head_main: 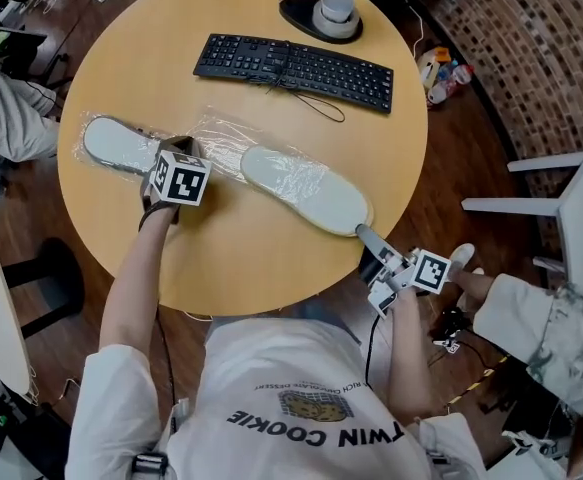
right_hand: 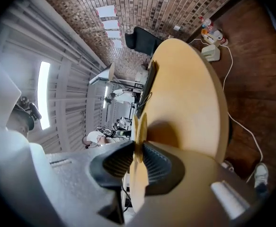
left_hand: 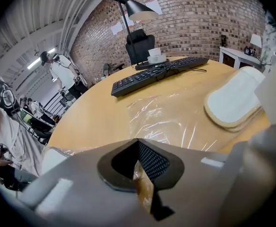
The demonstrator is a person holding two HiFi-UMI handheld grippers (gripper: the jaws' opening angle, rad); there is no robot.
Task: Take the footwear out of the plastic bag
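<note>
Two flat white slippers lie on the round wooden table (head_main: 271,268). The right slipper (head_main: 306,190) (left_hand: 237,98) is outside the clear plastic bag (head_main: 216,133) (left_hand: 175,112). My right gripper (head_main: 363,236) (right_hand: 138,157) is at the table's near right edge, shut on that slipper's thin tan rim (right_hand: 138,126). The left slipper (head_main: 116,143) (left_hand: 52,157) still lies under crinkled film at the bag's far left. My left gripper (head_main: 176,150) (left_hand: 141,174) sits between the two slippers, jaws closed, pinching the bag's film against the table.
A black keyboard (head_main: 293,68) (left_hand: 156,74) with a loose cable lies at the back of the table, and a black lamp base (head_main: 321,16) stands behind it. A white chair (head_main: 561,208) stands on the floor to the right. Cables lie on the floor.
</note>
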